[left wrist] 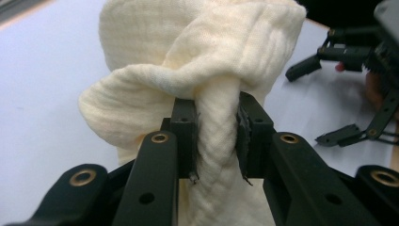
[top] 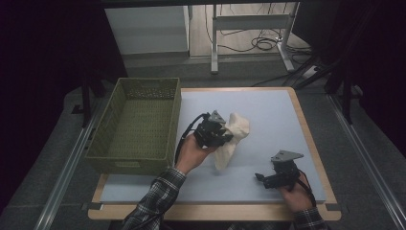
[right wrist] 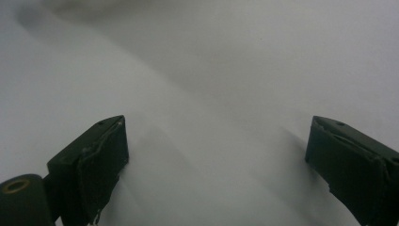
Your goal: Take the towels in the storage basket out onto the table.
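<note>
While the left claw (left wrist: 215,136) pinches a twisted fold of the cream cloth (left wrist: 197,61) tight between its jaws, the cloth hangs lifted above the middle of the bench (top: 268,120), its lower end trailing down toward the blue surface just right of the green basket (top: 125,158). The right claw (right wrist: 216,165) is spread wide with nothing between its jaws, held low over bare bench near the front right corner, well apart from the cloth.

It looks like a light, crinkled gauze — soft and limp, likely to sag, bunch and swing from whatever point holds it, with no risk of breaking. A gathered fold or a corner seems the best place to take hold; a flat patch would probably slip out or give the jaws too little to bite.

By count: one cloth, one basket — standing empty at the bench's left — and two claws.
</note>
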`<state>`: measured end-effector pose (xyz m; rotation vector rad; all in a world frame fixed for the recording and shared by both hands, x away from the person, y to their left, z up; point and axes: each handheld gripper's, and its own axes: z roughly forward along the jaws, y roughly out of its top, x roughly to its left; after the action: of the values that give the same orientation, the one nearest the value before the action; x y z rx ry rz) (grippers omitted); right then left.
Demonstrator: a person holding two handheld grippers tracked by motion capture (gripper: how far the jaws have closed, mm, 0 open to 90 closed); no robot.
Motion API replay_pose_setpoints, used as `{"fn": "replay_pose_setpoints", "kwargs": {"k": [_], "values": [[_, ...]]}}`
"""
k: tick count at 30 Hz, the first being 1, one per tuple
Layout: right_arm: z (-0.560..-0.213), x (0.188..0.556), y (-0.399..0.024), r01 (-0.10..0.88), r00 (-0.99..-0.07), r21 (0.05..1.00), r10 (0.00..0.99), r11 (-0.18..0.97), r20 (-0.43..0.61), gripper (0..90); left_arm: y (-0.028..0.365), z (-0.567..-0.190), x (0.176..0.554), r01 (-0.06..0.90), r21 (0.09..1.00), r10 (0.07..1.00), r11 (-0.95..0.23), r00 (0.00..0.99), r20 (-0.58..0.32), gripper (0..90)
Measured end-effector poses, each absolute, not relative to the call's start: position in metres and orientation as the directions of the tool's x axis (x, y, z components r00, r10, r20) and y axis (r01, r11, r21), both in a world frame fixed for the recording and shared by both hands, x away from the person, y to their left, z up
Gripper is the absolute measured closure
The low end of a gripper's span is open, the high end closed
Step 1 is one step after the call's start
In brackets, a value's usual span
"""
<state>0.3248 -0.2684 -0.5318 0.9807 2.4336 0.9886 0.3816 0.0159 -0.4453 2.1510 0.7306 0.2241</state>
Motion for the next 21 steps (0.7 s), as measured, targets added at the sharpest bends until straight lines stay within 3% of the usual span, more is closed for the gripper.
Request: {"fn": "replay_pose_setpoints", "kwargs": {"k": [14,18,21], "values": [[-0.532,0.325,-0.269,0.471,-0.707,0.71,0.705,0.524,-0.051,6.6,-0.016,-0.499,0.384,0.435,0.737,0.566,-0.517,0.82,-0.088,67.2],[-0.532,0.325,-0.268,0.473,-0.706,0.709,0.706,0.522,-0.049,6.6,-0.021,-0.51,0.384,0.44,0.743,0.574,-0.504,0.813,-0.092,58.9],[-0.532,0.325,-0.268,0.474,-0.706,0.709,0.706,0.522,-0.048,6.6,-0.021,-0.514,0.385,0.451,0.751,0.58,-0.482,0.807,-0.112,44.0]]}}
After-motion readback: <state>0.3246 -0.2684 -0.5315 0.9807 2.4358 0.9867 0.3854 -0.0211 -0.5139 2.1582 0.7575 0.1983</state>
